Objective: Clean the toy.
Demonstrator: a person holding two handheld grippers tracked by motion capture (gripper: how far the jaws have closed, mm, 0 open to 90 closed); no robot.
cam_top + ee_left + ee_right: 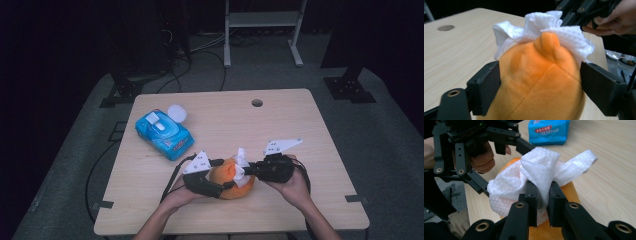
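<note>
Black jaws of the right gripper [541, 195] are pressed together on a crumpled white paper wipe [537, 170], which lies bunched on top of a round orange plush toy [541, 82] near the front edge of the light wooden table [280, 120]. Left gripper [540, 87] has its jaws spread wide, one on each flank of the plush, touching it. Well apart at the back left lie a blue wet-wipe pack [164, 132] and a small white ball [176, 113] just beside it.

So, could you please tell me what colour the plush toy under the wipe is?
Orange; the plush toy shows best in the left gripper view.
</note>
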